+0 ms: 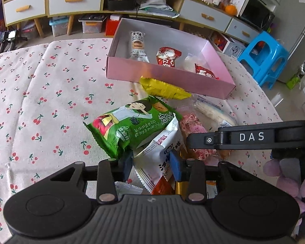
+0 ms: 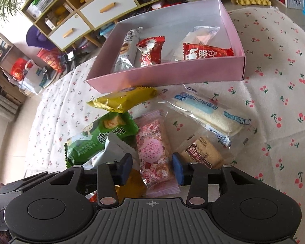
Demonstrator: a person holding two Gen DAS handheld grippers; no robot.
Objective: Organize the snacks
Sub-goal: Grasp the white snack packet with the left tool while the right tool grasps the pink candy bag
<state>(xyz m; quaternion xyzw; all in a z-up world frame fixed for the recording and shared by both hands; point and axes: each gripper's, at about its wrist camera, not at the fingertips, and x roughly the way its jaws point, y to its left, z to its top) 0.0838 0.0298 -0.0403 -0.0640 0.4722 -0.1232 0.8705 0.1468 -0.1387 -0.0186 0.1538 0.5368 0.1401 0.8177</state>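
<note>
On the cherry-print cloth (image 1: 40,101) lies a heap of snack packets before a pink box (image 1: 172,75) (image 2: 172,75) that holds several packets. My left gripper (image 1: 151,163) is shut on a white packet (image 1: 162,148) with blue and red print, which leans against a green crisp packet (image 1: 132,126). My right gripper (image 2: 151,167) is shut on a pink speckled bar packet (image 2: 152,148); its black body (image 1: 250,137) reaches in from the right in the left wrist view. A yellow packet (image 2: 122,99) lies against the box's front wall.
A long bread roll in clear wrap (image 2: 209,116) and a brown biscuit packet (image 2: 203,152) lie right of the pink bar. A gold packet (image 2: 132,185) sits under the right gripper. Drawers and shelves (image 1: 71,0) stand behind the table, and a blue stool (image 1: 262,57) at the right.
</note>
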